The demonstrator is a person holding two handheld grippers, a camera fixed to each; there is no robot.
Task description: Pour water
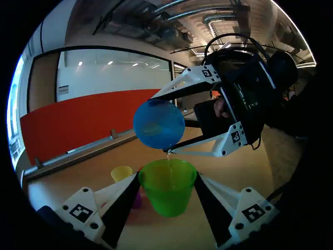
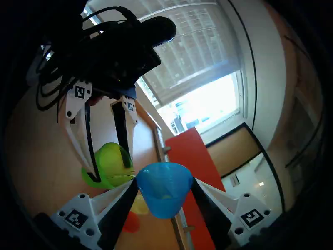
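Table [image 1: 233, 166] lies under both tools. Left gripper [image 1: 167, 180] is clamped on the green cup [image 1: 167, 198], upright between its fingers. Right gripper [image 1: 164, 123] is clamped on the blue cup [image 1: 152, 125], tipped lip-down just above the green rim. Yellow cup [image 1: 121, 172] sits beyond the left fingers, unused. Thin stream [image 1: 168, 159] runs from blue into green. Pour underway, likely near its tail since blue looks almost drained. Remaining: finish, right the cup.

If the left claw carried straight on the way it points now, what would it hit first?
Most likely the tipped blue cup held in the right claw, just above and beyond the green cup that the left claw grips; depth is hard to judge.
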